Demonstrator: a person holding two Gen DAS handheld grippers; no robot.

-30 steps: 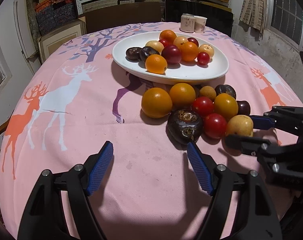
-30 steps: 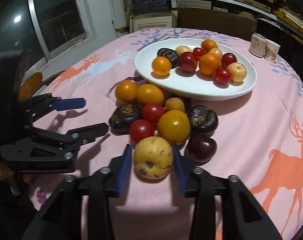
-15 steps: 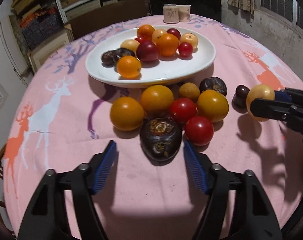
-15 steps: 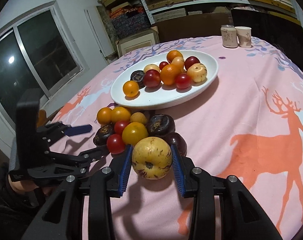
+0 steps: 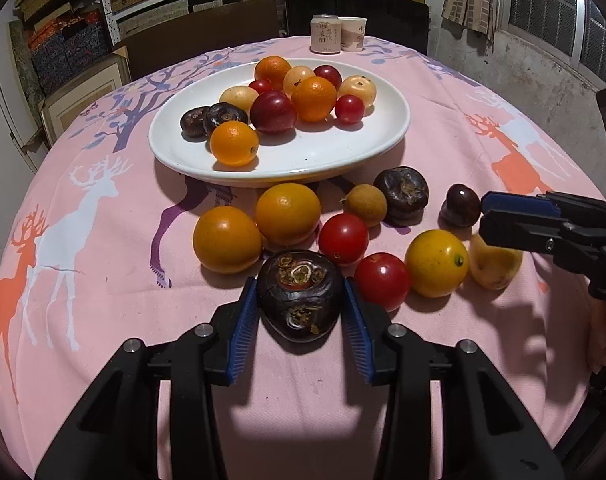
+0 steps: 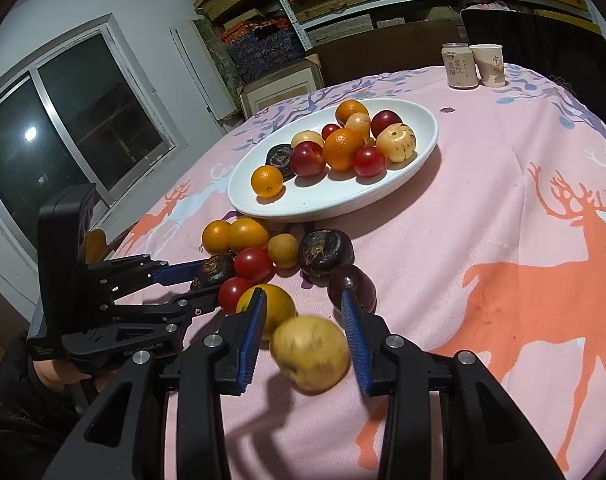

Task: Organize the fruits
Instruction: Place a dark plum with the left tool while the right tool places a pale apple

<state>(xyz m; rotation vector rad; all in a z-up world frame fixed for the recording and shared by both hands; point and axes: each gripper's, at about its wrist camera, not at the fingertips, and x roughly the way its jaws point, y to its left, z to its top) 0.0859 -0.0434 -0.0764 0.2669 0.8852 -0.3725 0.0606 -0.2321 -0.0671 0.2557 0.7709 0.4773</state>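
My left gripper (image 5: pixel 301 284) has its jaws closing, and both blue pads touch the sides of a big dark fruit (image 5: pixel 301 296) on the pink cloth. Around it lie oranges (image 5: pixel 227 240), red tomatoes (image 5: pixel 381 280) and more dark fruits. My right gripper (image 6: pixel 302 300) holds its jaws a fruit's width apart around a yellow fruit (image 6: pixel 311 354). That fruit is motion-blurred and low between the pads, against the right pad, with a thin gap at the left one. In the left wrist view the yellow fruit (image 5: pixel 495 260) hangs below the right gripper (image 5: pixel 483 216).
A white plate (image 5: pixel 383 148) with several fruits stands behind the loose pile. A can (image 5: pixel 325 34) and a paper cup (image 5: pixel 353 34) stand at the table's far edge. Shelves, boxes and a dark chair ring the round table.
My left gripper moved up to the dark fruit and narrowed its jaws onto it. My right gripper lifted the yellow fruit off the cloth; the fruit has since sunk lower between the pads and blurred.
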